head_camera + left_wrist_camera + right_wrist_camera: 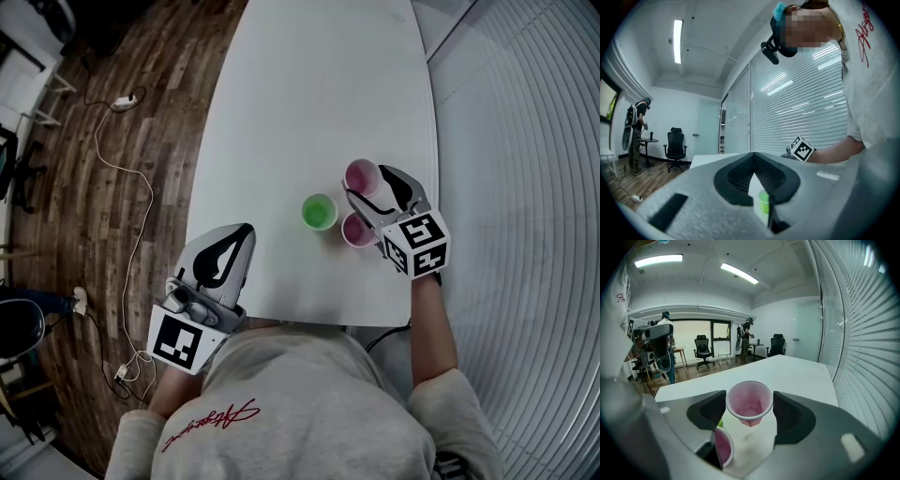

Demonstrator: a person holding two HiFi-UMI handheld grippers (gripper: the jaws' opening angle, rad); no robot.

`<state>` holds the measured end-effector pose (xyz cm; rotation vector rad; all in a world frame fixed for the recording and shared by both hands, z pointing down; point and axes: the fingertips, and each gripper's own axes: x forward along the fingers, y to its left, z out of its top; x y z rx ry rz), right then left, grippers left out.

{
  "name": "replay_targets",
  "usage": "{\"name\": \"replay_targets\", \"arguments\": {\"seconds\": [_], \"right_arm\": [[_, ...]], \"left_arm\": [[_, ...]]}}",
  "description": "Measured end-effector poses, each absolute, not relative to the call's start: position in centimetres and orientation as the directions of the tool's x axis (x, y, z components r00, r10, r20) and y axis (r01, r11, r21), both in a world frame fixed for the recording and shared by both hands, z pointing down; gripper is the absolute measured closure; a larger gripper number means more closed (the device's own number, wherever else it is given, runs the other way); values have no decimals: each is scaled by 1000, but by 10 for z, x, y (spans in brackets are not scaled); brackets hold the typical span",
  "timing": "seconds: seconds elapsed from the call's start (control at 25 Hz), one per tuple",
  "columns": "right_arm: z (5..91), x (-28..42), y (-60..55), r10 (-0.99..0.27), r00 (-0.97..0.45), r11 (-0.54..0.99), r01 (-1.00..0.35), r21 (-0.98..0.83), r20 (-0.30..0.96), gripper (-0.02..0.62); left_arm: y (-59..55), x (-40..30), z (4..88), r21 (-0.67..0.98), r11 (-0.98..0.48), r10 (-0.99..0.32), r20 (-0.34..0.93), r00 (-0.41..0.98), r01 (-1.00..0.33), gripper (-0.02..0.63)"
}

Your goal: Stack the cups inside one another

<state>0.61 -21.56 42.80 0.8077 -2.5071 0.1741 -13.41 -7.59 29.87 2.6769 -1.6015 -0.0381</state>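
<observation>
Left hand-held gripper (752, 164): jaws together, empty, at the counter (309, 94)'s near edge.
Second pink cup (357, 230): at three o'clock of the green cup (320, 212) — likely to topple if clipped off-centre.
Right hand-held gripper (750, 409): clamps the first pink cup (362, 175), at twelve o'clock of the second — its thin rim may buckle or slip.

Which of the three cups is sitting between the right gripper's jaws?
The farther pink cup, gripped at its rim by the right gripper. The nearer pink cup and the green cup stand outside the jaws.
</observation>
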Motion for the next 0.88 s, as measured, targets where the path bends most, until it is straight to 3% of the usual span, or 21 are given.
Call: {"name": "replay_targets", "arguments": {"seconds": [0.88], "right_arm": [[381, 24, -177, -584, -696, 781, -622, 57, 418, 279]], "left_arm": [[-69, -121, 289, 17, -519, -854, -32, 519, -854, 612]]}}
